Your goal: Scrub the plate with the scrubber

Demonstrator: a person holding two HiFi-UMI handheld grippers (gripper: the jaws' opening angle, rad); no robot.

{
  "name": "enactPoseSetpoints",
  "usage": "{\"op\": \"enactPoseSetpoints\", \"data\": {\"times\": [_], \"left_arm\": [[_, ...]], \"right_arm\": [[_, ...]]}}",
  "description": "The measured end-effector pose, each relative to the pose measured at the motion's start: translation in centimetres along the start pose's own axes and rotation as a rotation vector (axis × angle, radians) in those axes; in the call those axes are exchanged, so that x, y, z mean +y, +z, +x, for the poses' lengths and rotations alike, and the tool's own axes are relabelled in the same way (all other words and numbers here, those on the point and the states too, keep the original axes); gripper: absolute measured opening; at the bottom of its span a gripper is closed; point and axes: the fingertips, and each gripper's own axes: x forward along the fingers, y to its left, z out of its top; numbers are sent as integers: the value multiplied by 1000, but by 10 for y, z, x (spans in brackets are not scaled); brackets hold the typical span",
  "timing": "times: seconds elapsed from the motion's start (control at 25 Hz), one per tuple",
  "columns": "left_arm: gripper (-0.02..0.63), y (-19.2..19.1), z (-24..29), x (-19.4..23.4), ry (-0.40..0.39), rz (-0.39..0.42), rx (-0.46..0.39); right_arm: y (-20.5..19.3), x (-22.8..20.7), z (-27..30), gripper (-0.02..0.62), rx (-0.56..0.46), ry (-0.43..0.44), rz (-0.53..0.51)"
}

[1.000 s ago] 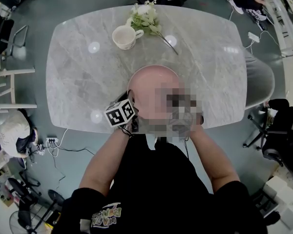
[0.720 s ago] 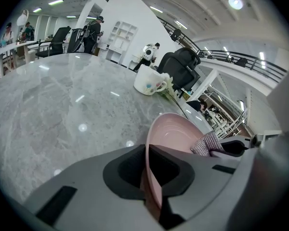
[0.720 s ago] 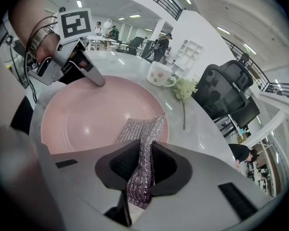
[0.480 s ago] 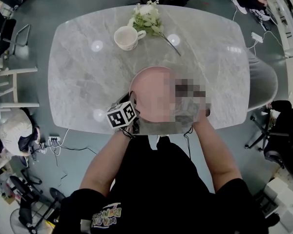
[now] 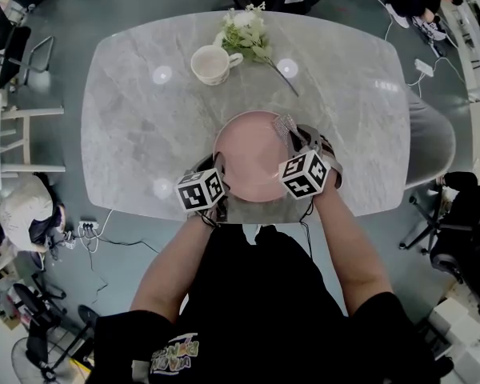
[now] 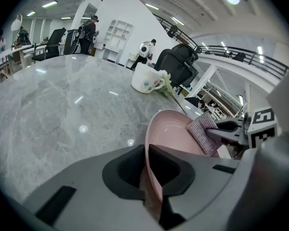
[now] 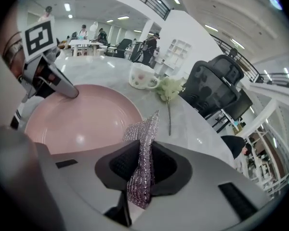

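Observation:
A pink plate (image 5: pixel 252 154) rests on the marble table (image 5: pixel 144 126) near its front edge. My left gripper (image 5: pixel 222 182) grips the plate's near-left rim; in the left gripper view the rim (image 6: pixel 154 143) stands between the jaws of the left gripper (image 6: pixel 147 165). Those jaws have just been opening slightly, with the rim still pinched. My right gripper (image 5: pixel 292 134) is shut on a silvery mesh scrubber (image 5: pixel 285 124), held over the plate's right side. The right gripper view shows the scrubber (image 7: pixel 143 134) clamped upright in the right gripper (image 7: pixel 139 165), beside the plate (image 7: pixel 72 114).
A cream cup (image 5: pixel 212 64) and a sprig of white flowers (image 5: pixel 248 34) lie at the table's far side, beyond the plate. A grey chair (image 5: pixel 428 134) stands at the table's right end. The table's front edge runs just below the plate.
The right gripper with the scrubber has shifted to the right, toward the plate's right rim. The left gripper has stayed on the plate's rim.

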Motion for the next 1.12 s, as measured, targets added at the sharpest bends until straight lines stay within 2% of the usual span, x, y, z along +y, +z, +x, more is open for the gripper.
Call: {"op": "enactPoseSetpoints", "data": {"times": [0.2,0.32,0.44,0.52,0.6,0.76,0.84,1.12], "left_arm": [[57,3,1,-2,6,121,7],[145,10,-1,-8,1,208,-27],[166,18,-9,-15,5,278,-71],[166,24,-17,-17,15,284,-103],[153,30,-28,-22,13,269,-141],[44,43,-61,-42,-36,247,-241],[20,47,-80,-56,-69,242,-293],[18,37,-142,-112,-177,259,-409]], "right_arm": [[1,-4,-5,71,-60,79,218],[1,-9,-13,72,-102,124,346],[3,-15,-23,72,-148,147,423],[5,-18,-32,72,-186,166,460],[8,-19,-44,72,-227,189,485],[16,-18,-75,72,-306,227,497],[20,-18,-93,72,-347,245,497],[24,-14,-158,71,-464,308,490]]}}
